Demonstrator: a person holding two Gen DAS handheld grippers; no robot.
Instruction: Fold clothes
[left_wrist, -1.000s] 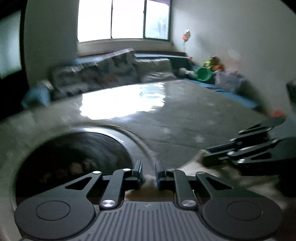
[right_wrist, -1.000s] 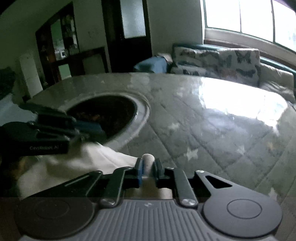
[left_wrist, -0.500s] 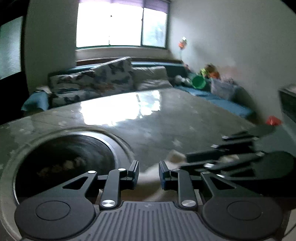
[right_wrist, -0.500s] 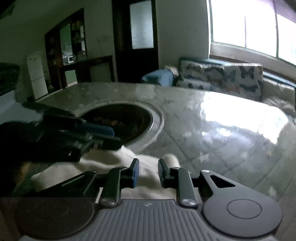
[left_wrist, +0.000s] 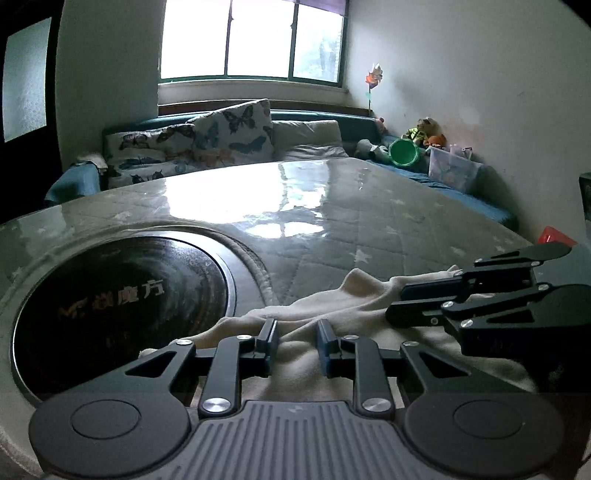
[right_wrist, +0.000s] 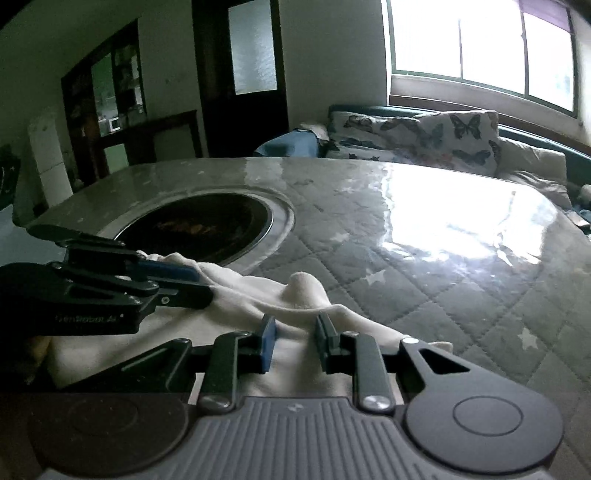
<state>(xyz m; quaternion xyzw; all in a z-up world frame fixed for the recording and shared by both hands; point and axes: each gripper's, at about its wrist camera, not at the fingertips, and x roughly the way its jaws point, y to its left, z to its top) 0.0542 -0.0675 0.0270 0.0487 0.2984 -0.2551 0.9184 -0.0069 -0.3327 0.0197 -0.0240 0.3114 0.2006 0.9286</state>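
A cream garment (left_wrist: 332, 306) lies crumpled on the quilted table (left_wrist: 369, 229), near its front edge. My left gripper (left_wrist: 297, 332) hovers over it, jaws apart, with cloth slack between them and no pad pressing. My right gripper (right_wrist: 293, 328) is likewise open above a raised fold of the garment (right_wrist: 303, 291). The two grippers are side by side. In the left wrist view the right gripper (left_wrist: 397, 304) shows at the right over the cloth. In the right wrist view the left gripper (right_wrist: 205, 284) shows at the left, its tips on the cloth's edge.
A round black inset plate (left_wrist: 122, 302) is sunk into the table left of the garment. The glossy table top stretches far ahead. Behind it stand a sofa with butterfly cushions (left_wrist: 229, 136), a green bucket (left_wrist: 404, 153) and toys by the wall.
Both grippers' jaws have spread apart and let go of the cloth they pinched. The garment now lies slack on the table, showing further ahead of the fingers.
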